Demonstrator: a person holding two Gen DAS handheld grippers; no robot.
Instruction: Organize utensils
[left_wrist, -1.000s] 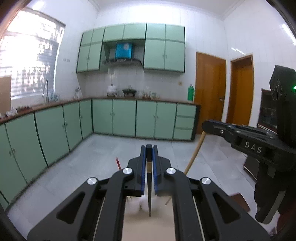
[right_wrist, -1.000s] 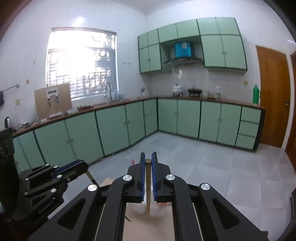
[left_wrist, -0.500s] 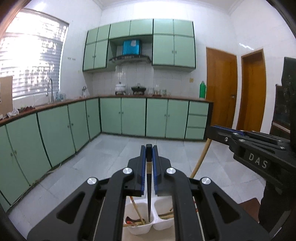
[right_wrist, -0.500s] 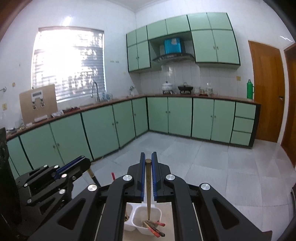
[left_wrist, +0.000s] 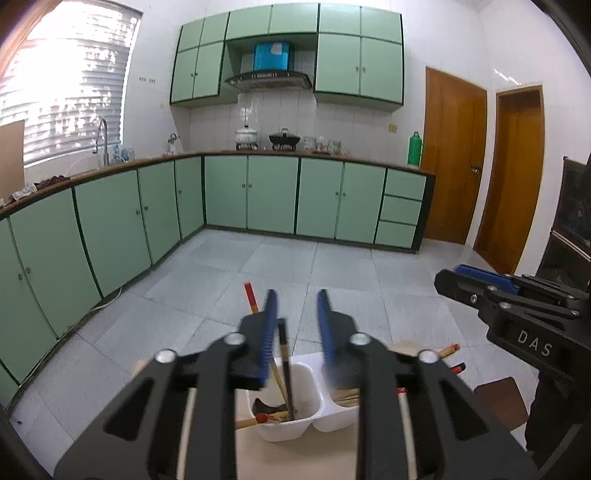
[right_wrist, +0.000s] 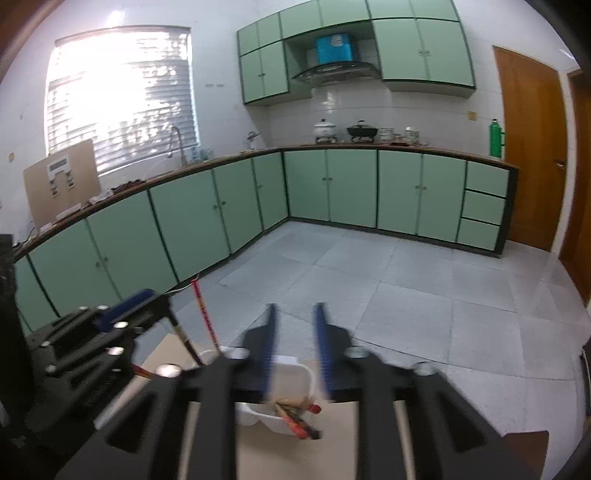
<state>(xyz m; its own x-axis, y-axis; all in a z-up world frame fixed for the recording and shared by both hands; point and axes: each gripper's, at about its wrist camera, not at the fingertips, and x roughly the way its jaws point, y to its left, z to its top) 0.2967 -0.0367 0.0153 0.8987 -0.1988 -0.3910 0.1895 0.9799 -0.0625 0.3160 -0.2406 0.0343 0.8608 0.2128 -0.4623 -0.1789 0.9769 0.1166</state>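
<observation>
Left gripper (left_wrist: 297, 325): jaws opening, blurred; dark chopstick (left_wrist: 285, 365) loose between them, leaning by the left pad, tip down in the tray.
Right gripper (right_wrist: 295, 339): jaws opening, nothing pressed between the pads.
Tray (left_wrist: 314, 373): white, two compartments, on the pale surface (left_wrist: 295, 458) at 6 o'clock under both grippers.
Left compartment: dark chopstick plus wooden ones.
Right compartment: red-tipped chopsticks (right_wrist: 299, 417).

Chopsticks in a two-part tray on the table

The tray (left_wrist: 291, 430) sits at the table (left_wrist: 295, 461) edge, the floor behind it. Chopsticks (left_wrist: 286, 373) stand in its left part; more (right_wrist: 295, 419) lie in its right part.
</observation>
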